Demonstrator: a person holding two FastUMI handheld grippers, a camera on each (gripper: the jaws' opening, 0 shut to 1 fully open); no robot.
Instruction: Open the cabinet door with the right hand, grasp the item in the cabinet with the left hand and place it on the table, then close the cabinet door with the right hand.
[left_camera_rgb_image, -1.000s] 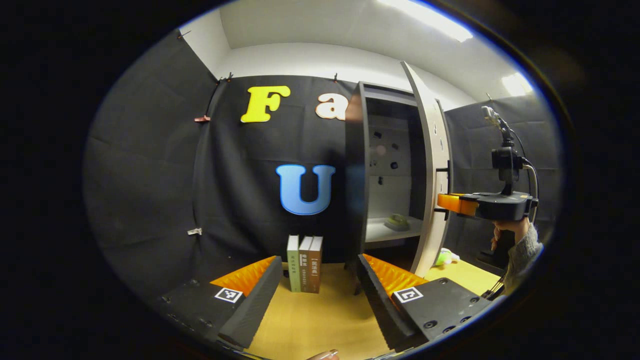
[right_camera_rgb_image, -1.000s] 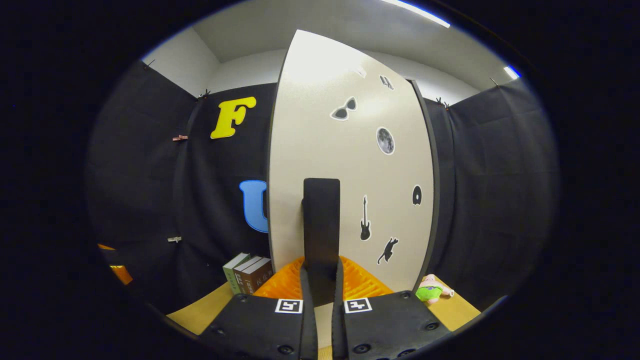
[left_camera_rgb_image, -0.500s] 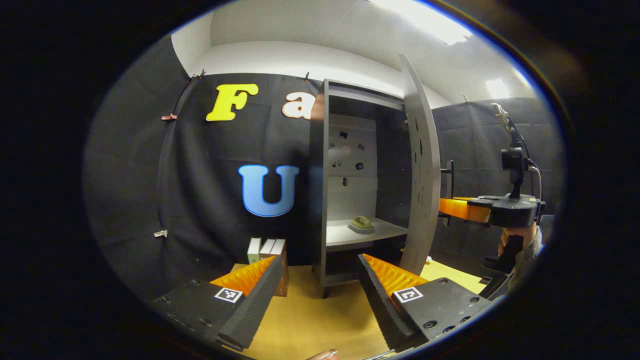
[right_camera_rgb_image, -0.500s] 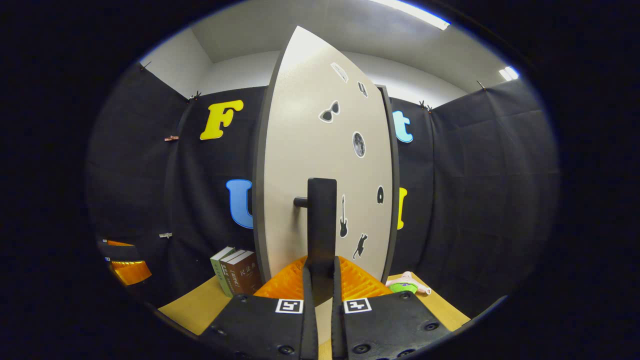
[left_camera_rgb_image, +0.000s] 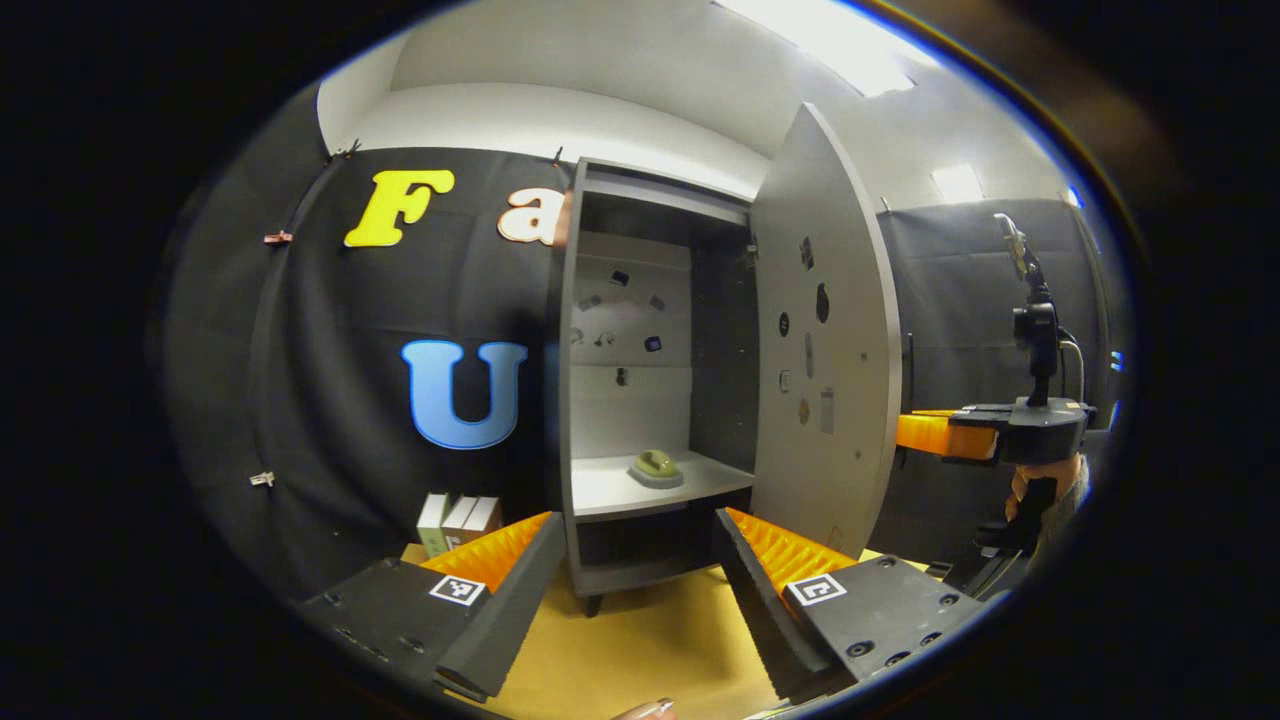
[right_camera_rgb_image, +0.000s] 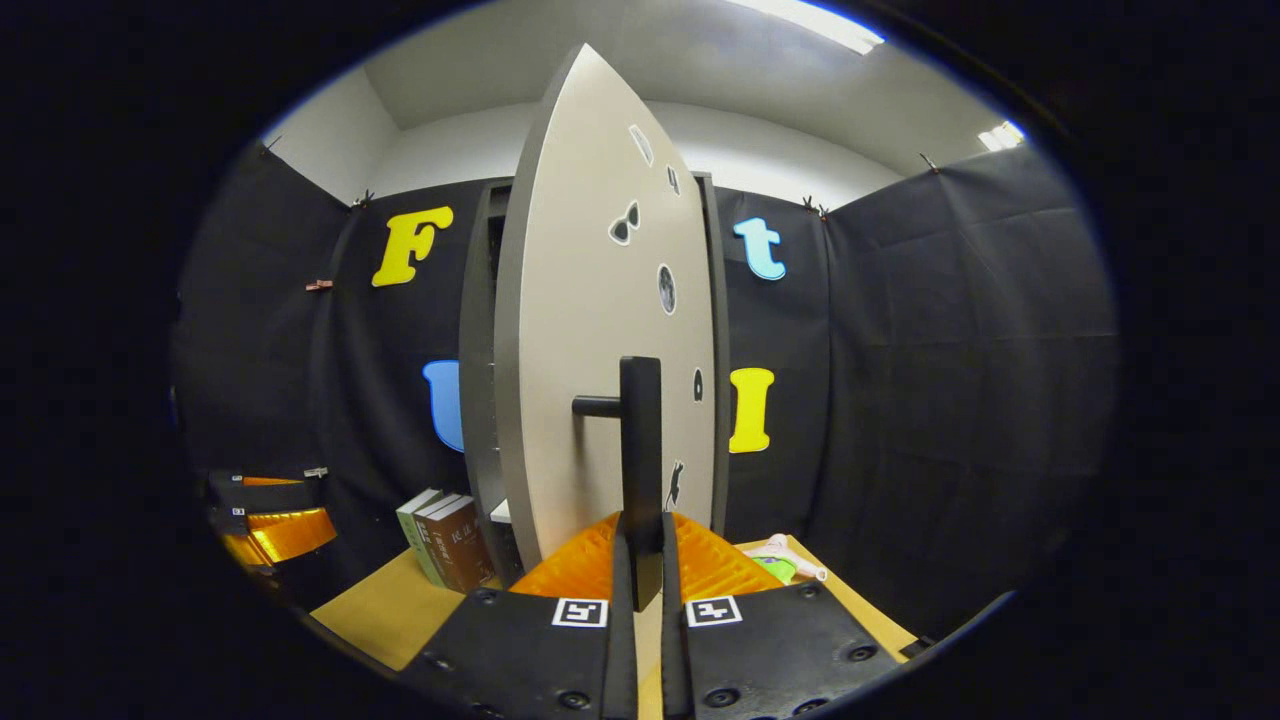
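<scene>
Both fingers of the left claw stand wide apart and empty, with the green item straight ahead on the cabinet shelf, well beyond them, past the swung-out door. Right gripper view: the right claw is clamped on the upright door handle, so the left is the free one for the reach.
</scene>
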